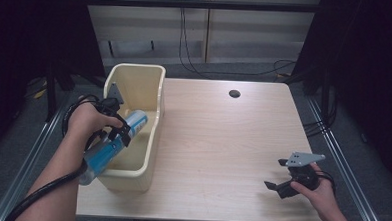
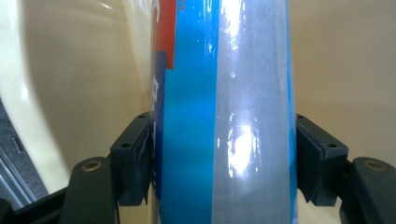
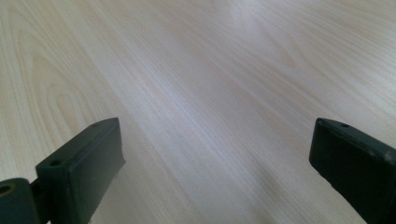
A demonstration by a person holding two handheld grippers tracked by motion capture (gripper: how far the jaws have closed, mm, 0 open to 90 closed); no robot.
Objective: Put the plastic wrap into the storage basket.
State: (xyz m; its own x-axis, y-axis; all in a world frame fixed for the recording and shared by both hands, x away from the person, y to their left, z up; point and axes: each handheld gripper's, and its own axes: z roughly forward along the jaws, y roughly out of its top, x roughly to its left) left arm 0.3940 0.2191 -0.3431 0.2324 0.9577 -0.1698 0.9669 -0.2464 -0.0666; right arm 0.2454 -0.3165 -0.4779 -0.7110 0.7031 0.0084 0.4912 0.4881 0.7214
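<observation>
Pale wooden table (image 1: 222, 141); left gripper (image 1: 117, 133) across half-hidden blue tube (image 1: 113, 146) above cream bin (image 1: 157, 89).

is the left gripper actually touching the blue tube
Touching. In the left gripper view both black pads press against the sides of the blue tube, no gap either side; the left gripper holds it over the cream bin.

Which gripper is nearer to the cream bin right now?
Left. The left gripper is over the cream bin, shut on a blue tube tilted across its near rim. The right gripper, jaws open, sits far off near the table's near right corner.
</observation>
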